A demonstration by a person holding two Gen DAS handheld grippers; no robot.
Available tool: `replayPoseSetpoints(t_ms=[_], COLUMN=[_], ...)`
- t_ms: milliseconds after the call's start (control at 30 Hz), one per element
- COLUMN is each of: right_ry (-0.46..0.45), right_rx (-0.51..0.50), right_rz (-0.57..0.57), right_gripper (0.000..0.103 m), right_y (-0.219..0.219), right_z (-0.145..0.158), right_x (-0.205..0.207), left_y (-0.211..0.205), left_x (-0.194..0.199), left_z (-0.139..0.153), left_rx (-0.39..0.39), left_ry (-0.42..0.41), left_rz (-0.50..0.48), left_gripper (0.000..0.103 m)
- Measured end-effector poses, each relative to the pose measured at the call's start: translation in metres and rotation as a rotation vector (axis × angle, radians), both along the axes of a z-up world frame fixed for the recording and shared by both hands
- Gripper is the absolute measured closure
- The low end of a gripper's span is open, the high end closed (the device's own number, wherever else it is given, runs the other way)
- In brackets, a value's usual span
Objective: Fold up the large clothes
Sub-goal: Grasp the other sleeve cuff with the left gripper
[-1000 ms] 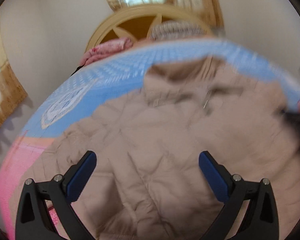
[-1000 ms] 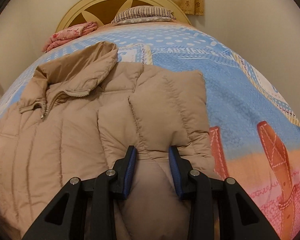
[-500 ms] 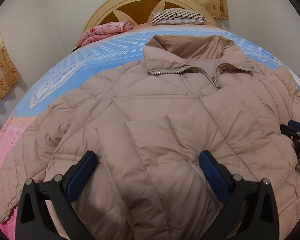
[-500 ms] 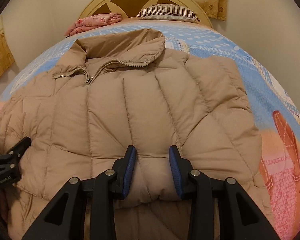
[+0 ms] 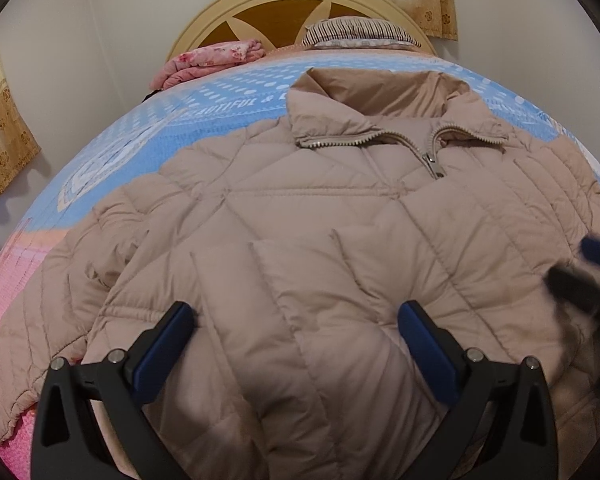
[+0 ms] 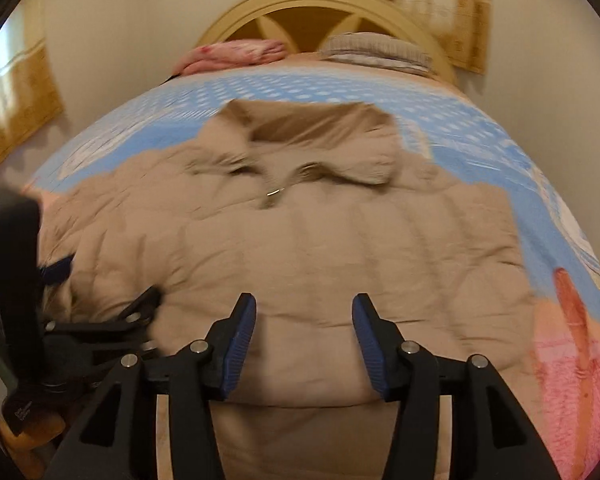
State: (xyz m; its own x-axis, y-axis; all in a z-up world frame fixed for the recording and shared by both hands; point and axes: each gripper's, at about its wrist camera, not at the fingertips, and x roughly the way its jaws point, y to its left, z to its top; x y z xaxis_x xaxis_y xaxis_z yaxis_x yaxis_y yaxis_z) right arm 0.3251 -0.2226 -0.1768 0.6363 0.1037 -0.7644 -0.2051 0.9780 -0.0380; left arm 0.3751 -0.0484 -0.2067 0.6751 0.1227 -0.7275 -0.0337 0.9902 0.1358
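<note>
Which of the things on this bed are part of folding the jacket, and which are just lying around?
Part of the job:
- beige quilted jacket
- left gripper, jaws wide open
- right gripper, jaws just opening, nothing pinched

Just lying about:
- striped pillow
- pink floral blanket
- blue bedspread

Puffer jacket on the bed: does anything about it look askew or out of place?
Yes. The beige puffer jacket has one sleeve sprawled out sideways, and its collar zipper is left partly open.
</note>
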Motion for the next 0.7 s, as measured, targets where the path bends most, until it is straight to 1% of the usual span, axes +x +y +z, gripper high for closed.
replayPoseSetpoints(t_ms=[67,133,400,500,533,633,700], right_ry=[0.023,0.023,0.004,0.004,0.003,0.001,-0.001], right_rx=[0.012,0.026,-0.007,0.002,0.008,0.010,0.006], right_rz=[-0.016,-0.022,-0.019,-0.021,-0.021,-0.021,-0.022], right_gripper=[0.052,0.051,0.050,0.049,0.049,0.049,0.049], right_y=[0.001,-0.001,0.006,0.005,0.004,0.003,0.004], right_z=[-0.015,-0.026,-0.035,-0.035,-0.035,-0.035,-0.035], right_x=[0.001,0.001,-0.001,0.001,0.000,0.000,0.000], left_y=[0.001,0.002,0.002,0.010,0.015,0.031,0.056], left_x=[0.000,0.001,0.002,-0.004,-0.009,-0.036,-0.059], left_z=[0.000,-0.001,-0.002,0.006,0.011,0.034,0.051], left_rx=[-0.006,-0.012,-0.011,-0.062,-0.068,-0.031,0.004], left_ry=[0.000,0.003,0.013,0.020,0.010,-0.062,-0.115], left_rz=[0.001,0.000,-0.002,-0.020,-0.024,-0.025,0.003], left_gripper=[0.000,0.000,0.000,0.000,0.000,0.000,0.000])
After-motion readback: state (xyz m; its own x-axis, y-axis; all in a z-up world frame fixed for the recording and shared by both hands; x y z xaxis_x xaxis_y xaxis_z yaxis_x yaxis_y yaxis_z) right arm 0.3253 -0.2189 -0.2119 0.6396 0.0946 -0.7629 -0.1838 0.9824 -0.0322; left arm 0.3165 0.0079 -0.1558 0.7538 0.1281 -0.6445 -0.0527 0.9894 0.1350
